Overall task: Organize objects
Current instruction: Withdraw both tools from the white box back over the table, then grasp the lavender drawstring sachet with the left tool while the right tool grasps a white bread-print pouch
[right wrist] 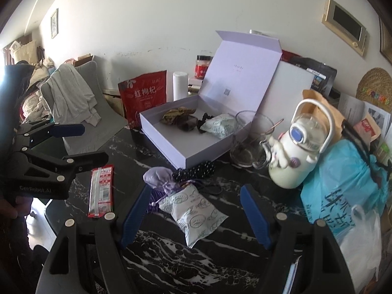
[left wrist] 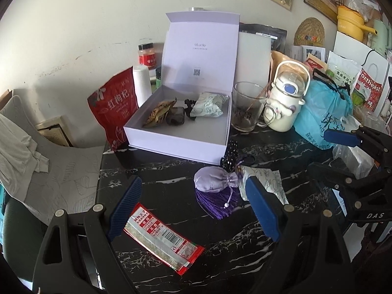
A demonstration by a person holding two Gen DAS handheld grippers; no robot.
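Note:
An open white box [left wrist: 176, 144] [right wrist: 186, 156] stands on the black marble table and holds a dried leaf bundle, a dark case, a black scrunchie and a white-green packet [left wrist: 208, 105]. In front of it lie a lavender sachet with a purple tassel [left wrist: 215, 178] [right wrist: 156, 176], a polka-dot hair tie [left wrist: 230, 156], a second white-green packet [right wrist: 196, 210] and a red snack wrapper [left wrist: 161, 237] [right wrist: 101, 191]. My left gripper [left wrist: 193, 181] hangs open over the sachet and wrapper. My right gripper [right wrist: 196, 191] is open above the packet. Neither holds anything.
A glass mug with a spoon [left wrist: 247, 107], a white kettle-shaped bottle [left wrist: 286, 98] and a blue plastic bag [left wrist: 323, 112] crowd the right side. A red pouch [left wrist: 115, 107] and a white roll stand left of the box. A grey chair with cloth [left wrist: 49, 166] sits beyond the left table edge.

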